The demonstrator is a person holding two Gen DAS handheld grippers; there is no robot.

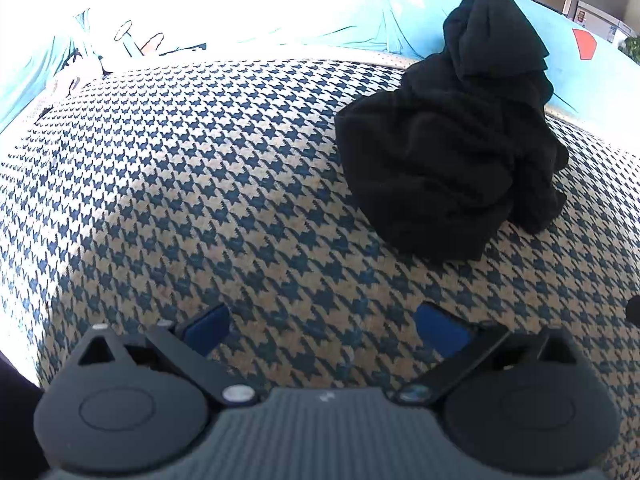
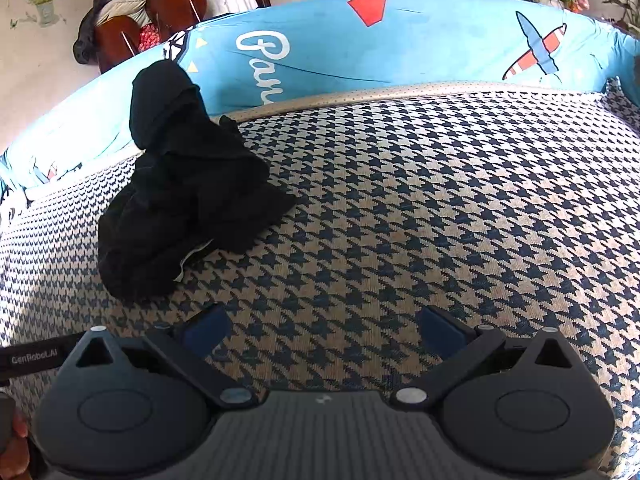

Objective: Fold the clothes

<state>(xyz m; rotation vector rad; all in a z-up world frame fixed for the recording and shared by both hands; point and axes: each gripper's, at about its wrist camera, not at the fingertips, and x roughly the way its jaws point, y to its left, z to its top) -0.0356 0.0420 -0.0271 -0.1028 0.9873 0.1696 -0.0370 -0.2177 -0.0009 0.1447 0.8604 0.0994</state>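
1. Left wrist view: the left gripper (image 1: pixel 324 326) hangs low over the houndstooth cover (image 1: pixel 200 184), its blue pads (image 1: pixel 210 326) spread wide with only bare patterned cloth between them, so it is released and carries nothing. The black garment (image 1: pixel 452 144) sits at about two o'clock from the gripper, well apart from the fingers, bunched into a lumpy heap whose top leans against the turquoise printed sheet (image 1: pixel 424 12) at twelve o'clock. Strong glare washes out the ten o'clock corner.

2. Right wrist view: the right gripper (image 2: pixel 324 326) is likewise released, pads (image 2: pixel 442 330) wide apart over the houndstooth cover (image 2: pixel 440 200), nothing between them. The black garment (image 2: pixel 180 188) lies at about ten o'clock, near but not touching the left finger; a thin pale edge, perhaps a label or hem, shows low on its near side. Behind it the turquoise printed sheet (image 2: pixel 400 48) runs across from nine to three o'clock, with wooden chairs (image 2: pixel 160 20) beyond at eleven o'clock.

3. Judgement: the garment lies crumpled, not flat or folded, between the two grippers, so folding remains to be done. The step in hand looks like an approach to it. The next move likely calls for each gripper to close in from its own side, find an edge or corner in the heap, pinch it, and spread the cloth flat over the cover.
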